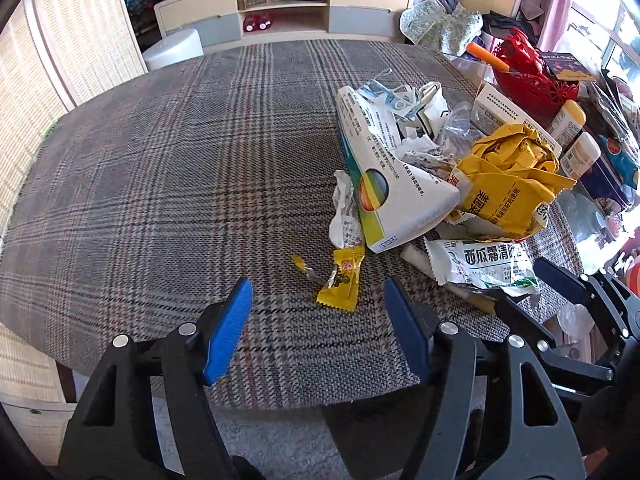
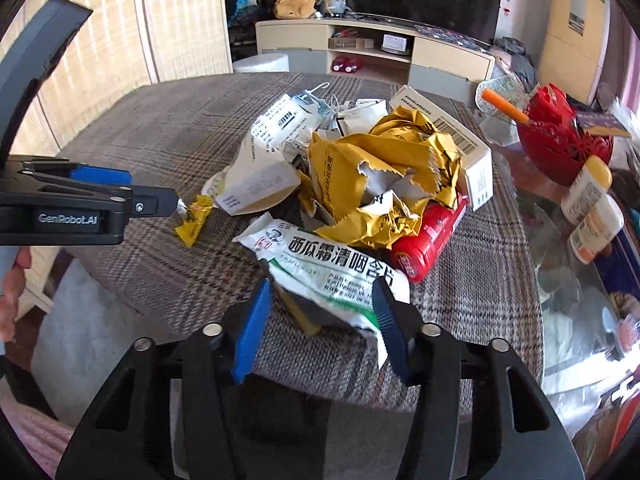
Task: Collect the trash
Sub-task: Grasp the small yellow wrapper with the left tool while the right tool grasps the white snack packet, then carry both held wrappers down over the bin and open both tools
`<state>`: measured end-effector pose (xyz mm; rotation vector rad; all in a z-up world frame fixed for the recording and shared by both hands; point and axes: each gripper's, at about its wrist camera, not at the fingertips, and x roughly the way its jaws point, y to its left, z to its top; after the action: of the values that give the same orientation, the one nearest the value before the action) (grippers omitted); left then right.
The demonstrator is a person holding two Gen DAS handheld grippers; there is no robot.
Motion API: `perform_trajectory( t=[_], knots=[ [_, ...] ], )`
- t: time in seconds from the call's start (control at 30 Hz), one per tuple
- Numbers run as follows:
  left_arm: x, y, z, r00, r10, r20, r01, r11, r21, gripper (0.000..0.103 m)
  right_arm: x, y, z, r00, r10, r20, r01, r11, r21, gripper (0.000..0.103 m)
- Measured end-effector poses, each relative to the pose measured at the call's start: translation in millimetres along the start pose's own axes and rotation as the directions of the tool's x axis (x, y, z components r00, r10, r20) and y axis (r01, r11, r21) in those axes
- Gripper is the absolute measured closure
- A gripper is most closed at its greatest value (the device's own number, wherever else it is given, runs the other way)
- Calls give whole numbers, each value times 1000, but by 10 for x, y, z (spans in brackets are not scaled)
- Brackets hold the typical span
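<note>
A heap of trash lies on the plaid tablecloth (image 1: 160, 168): a crumpled yellow bag (image 1: 508, 184), a white carton (image 1: 380, 184), a red packet (image 2: 432, 240) and a white-and-green lozenge packet (image 2: 332, 268). A small yellow candy wrapper (image 1: 342, 280) lies apart, just ahead of my left gripper (image 1: 318, 292), whose jaws stand open on either side of it without touching. My right gripper (image 2: 322, 292) hovers at the table's near edge with the lozenge packet's end between its open jaws. I cannot see its pads pressing the packet.
A red basket (image 1: 532, 76) and two white bottles (image 2: 592, 208) stand on the glass tabletop at the right. A TV cabinet (image 1: 288, 8) and a white stool (image 1: 174, 48) are beyond the table. A hand (image 2: 12, 280) shows at the left edge.
</note>
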<state>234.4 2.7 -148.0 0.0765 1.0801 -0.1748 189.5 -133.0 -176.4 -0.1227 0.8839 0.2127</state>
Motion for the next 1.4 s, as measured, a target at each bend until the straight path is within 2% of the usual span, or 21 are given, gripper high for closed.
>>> perform_trajectory(
  t=[0.2, 0.3, 0.33, 0.5, 0.63, 1.03, 1.4],
  knots=[
    [271, -27, 126, 999, -24, -38, 25, 1000, 15, 39, 187, -69, 35, 998, 37, -46, -36, 999, 25, 87],
    [392, -64, 165, 998, -33, -57, 34, 999, 25, 40, 211, -104, 31, 997, 59, -51, -57, 998, 42, 94],
    [422, -78, 175, 997, -38, -62, 40, 999, 27, 43, 207, -115, 29, 997, 68, -45, -66, 997, 44, 98],
    [589, -108, 182, 992, -75, -100, 78, 997, 22, 61, 169, -150, 22, 995, 90, -35, -88, 994, 56, 100],
    [616, -120, 165, 993, -70, -97, 71, 997, 14, 84, 114, -170, 26, 995, 99, -23, -97, 993, 60, 100],
    [331, -76, -108, 994, -84, -75, 84, 996, -7, 85, -160, -81, -19, 993, 120, -6, -120, 992, 38, 101],
    [-92, -258, -744, 994, -104, -34, 104, 994, -13, 85, -601, -26, -349, 996, 93, 0, -93, 994, 53, 101]
  ],
)
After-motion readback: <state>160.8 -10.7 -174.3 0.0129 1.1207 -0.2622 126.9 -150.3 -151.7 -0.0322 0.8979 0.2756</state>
